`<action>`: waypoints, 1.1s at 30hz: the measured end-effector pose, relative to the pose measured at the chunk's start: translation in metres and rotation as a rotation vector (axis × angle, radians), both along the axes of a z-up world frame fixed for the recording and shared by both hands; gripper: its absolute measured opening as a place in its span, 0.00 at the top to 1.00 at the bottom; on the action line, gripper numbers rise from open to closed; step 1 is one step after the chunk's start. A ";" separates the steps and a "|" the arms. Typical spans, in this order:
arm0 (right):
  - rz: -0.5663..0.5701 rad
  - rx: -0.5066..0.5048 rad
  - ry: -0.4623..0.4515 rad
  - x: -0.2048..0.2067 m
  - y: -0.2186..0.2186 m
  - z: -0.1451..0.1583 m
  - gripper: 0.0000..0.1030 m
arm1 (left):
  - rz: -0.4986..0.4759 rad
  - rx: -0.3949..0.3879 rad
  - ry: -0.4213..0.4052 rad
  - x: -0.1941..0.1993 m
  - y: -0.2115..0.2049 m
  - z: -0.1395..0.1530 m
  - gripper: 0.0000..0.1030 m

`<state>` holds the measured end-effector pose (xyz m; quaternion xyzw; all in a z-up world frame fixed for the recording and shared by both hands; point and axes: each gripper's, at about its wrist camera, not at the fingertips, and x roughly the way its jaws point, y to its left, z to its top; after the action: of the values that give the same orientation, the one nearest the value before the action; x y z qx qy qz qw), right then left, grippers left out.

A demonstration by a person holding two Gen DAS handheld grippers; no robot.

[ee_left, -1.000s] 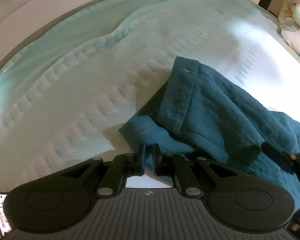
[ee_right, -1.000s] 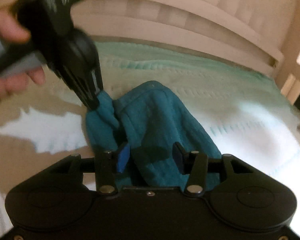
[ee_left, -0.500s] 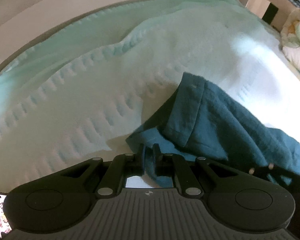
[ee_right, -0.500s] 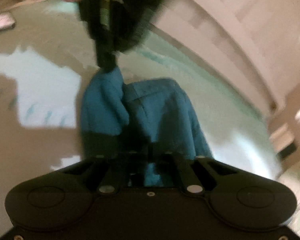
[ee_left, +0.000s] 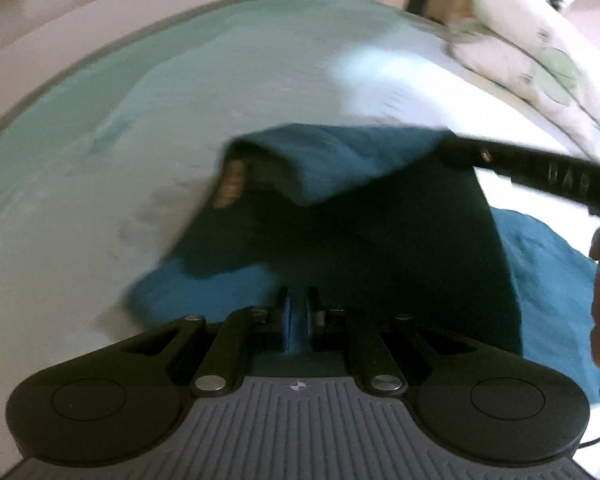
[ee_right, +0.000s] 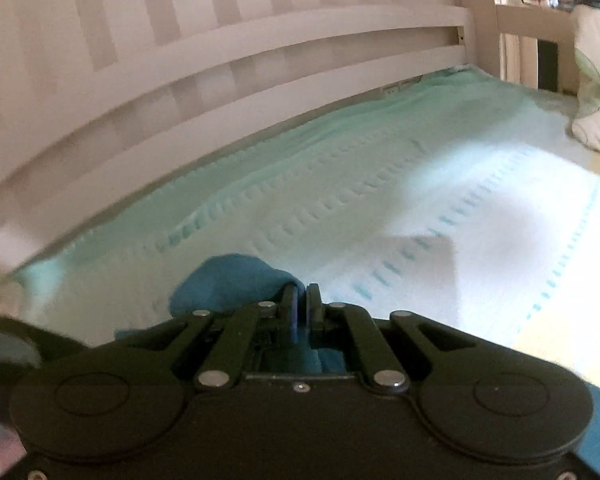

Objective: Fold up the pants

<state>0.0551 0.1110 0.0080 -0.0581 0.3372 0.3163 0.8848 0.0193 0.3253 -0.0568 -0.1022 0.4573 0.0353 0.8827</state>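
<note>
The teal pants hang lifted above the pale green bed sheet, stretched between both grippers. My left gripper is shut on the pants' near edge. My right gripper is shut on another part of the pants, which bunch to the left of its jaws. The right gripper also shows in the left wrist view, holding the cloth's far right corner up. Most of the pants are hidden below the right gripper's body in the right wrist view.
A white slatted bed rail runs along the far side of the bed. A floral pillow lies at the right end. The sheet spreads out beyond the pants.
Both grippers have lifted the pants off the sheet. The right gripper shut on the cloth and swung up and away to the right, spreading the fabric between the two.
</note>
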 end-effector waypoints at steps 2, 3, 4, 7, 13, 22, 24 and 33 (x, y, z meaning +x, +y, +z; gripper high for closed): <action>0.004 0.011 0.009 0.001 -0.005 0.007 0.92 | -0.053 0.017 0.028 0.014 -0.012 -0.015 0.92; 0.011 0.011 0.011 -0.002 -0.005 0.014 0.93 | -0.063 0.044 0.047 0.023 -0.015 -0.022 0.92; 0.015 0.006 0.012 -0.002 -0.004 0.019 0.93 | -0.041 0.076 0.062 0.031 -0.015 -0.028 0.92; 0.026 -0.003 0.022 -0.001 0.003 0.020 0.92 | 0.106 0.027 0.062 0.046 0.015 -0.039 0.93; 0.075 -0.013 0.063 -0.020 0.022 0.011 0.92 | 0.418 0.005 0.072 0.044 0.085 -0.031 0.97; 0.221 -0.114 0.217 -0.056 0.082 -0.065 0.87 | 0.658 0.024 0.052 -0.005 0.131 -0.007 0.97; 0.248 -0.148 0.226 -0.058 0.091 -0.073 0.79 | 0.625 0.027 0.031 -0.010 0.123 0.001 0.97; 0.257 -0.107 0.178 -0.047 0.035 -0.010 0.49 | 0.234 0.115 -0.004 0.017 0.028 0.025 0.97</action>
<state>0.0080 0.1465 -0.0015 -0.1194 0.4205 0.4126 0.7991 0.0366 0.3533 -0.0322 -0.1039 0.4379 0.1640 0.8778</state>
